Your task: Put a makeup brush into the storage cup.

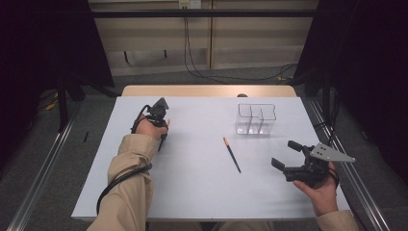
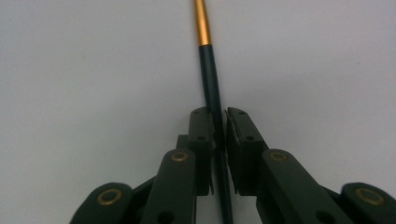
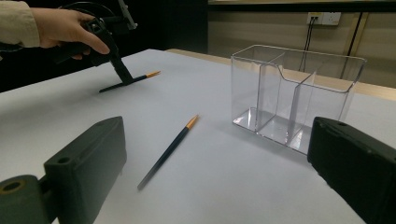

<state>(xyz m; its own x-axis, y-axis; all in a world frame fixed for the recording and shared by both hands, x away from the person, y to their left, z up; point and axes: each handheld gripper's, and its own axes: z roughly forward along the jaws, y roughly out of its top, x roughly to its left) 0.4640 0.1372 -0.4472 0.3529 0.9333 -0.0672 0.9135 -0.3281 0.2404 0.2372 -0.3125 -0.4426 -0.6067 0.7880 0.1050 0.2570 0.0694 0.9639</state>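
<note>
Left gripper point(image 2: 219, 128): jaws clenched on pen point(image 2: 209, 70), on worktop point(image 1: 192, 192). Right gripper point(image 1: 287, 155): jaws released. Second pen point(image 1: 232, 155) beside organizer point(image 1: 255, 119).

The desk point(image 1: 192, 192) is seen from above and behind the person in the high view, faced forward and down, with its whole white top taken in. The left gripper view is set very close over the desk, aimed along a dark pen point(image 2: 211, 79). The right gripper view is held low and looks across the desk; the clear organizer point(image 3: 294, 93) and the loose pen point(image 3: 170, 149) are shared with the high view.
</note>
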